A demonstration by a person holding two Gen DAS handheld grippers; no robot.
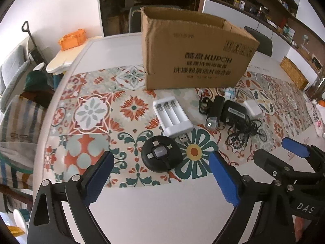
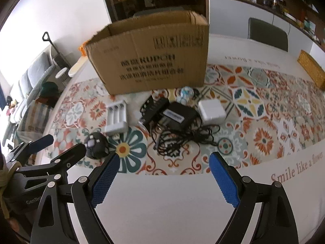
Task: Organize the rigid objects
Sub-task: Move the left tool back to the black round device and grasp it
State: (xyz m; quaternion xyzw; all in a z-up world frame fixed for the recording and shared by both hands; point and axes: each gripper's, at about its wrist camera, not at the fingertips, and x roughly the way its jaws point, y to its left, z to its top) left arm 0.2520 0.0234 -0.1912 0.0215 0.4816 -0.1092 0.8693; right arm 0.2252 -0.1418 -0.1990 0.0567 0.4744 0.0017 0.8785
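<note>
An open cardboard box [image 1: 195,52] stands at the back of the patterned mat; it also shows in the right wrist view [image 2: 150,61]. In front lie a white battery charger [image 1: 172,116] [image 2: 116,119], a round black device [image 1: 161,155] [image 2: 97,145], a black power adapter [image 1: 233,111] [image 2: 176,117] with tangled cable [image 2: 182,138], a white cube charger [image 2: 211,110] [image 1: 252,107] and a small figurine [image 2: 185,93]. My left gripper [image 1: 162,158] is open, just before the round device. My right gripper [image 2: 163,162] is open and empty, short of the cable.
The white table [image 1: 162,207] carries a floral mat [image 2: 264,109]. A woven basket [image 2: 311,69] stands at the far right. Chairs [image 2: 268,33] sit behind the table. A sofa and cushions [image 1: 18,118] lie at the left.
</note>
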